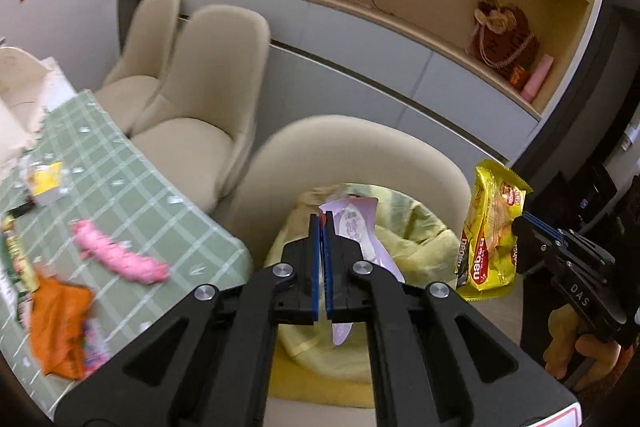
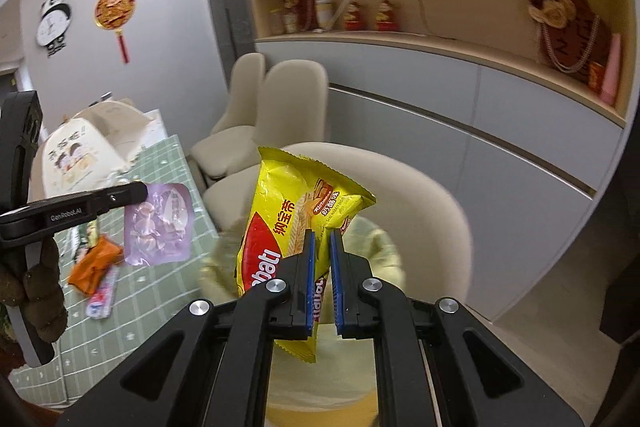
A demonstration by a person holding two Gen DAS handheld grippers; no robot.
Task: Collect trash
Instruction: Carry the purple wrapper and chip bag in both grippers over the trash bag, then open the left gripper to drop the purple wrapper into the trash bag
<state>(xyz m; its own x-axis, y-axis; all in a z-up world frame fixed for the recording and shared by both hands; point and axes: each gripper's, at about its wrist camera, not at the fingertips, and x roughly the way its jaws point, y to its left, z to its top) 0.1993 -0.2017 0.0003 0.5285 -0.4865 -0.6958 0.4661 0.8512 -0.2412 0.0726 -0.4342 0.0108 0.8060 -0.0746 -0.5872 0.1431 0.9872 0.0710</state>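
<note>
The left hand-held gripper (image 1: 323,223) tilts downward, its blue-padded jaws pressed nearly together on a thin lilac wrapper (image 1: 360,227). The right hand-held gripper (image 2: 323,239) angles down too, jaws narrowly parted, pinching a yellow wafer packet (image 2: 288,211). A gloved hand (image 2: 40,291) grips each handle.

The surface (image 1: 132,187), covered by a green checked cloth, carried a pink crumpled wrapper (image 1: 120,255), an orange crumpled wrapper (image 1: 60,319), a small yellow-and-white packet (image 1: 44,183) and a cream printed bag (image 2: 80,155) at the far end.
</note>
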